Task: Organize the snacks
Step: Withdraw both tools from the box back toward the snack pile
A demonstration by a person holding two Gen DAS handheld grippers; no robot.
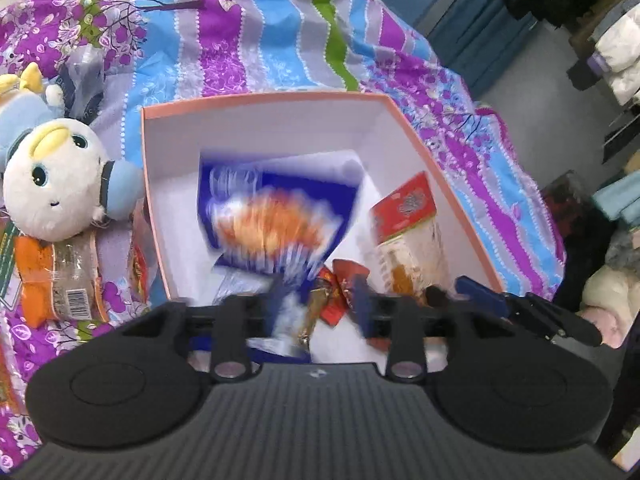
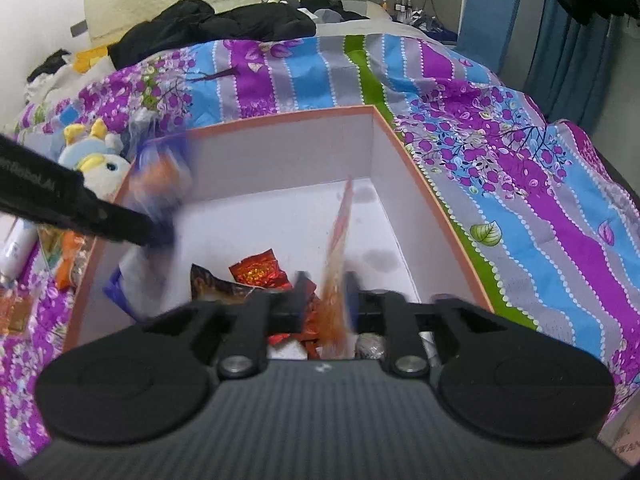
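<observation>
Over the pink-rimmed box [image 1: 420, 152] on the bed, a blurred blue snack bag [image 1: 276, 220] is gripped by the left gripper [image 1: 320, 300], and a red-topped clear packet [image 2: 340, 240] is pinched by the right gripper [image 2: 326, 300] inside the box.

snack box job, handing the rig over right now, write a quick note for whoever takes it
Left claw: over the box, blue snack bag between its fingers, blurred; grip unclear.
Right claw: closed on the red-topped clear packet, inside the box.
Done: small red-wrapped snacks lie on the box floor.
Left: set both packs down, then fetch the orange packet on the bedspread beside the plush toy.
</observation>
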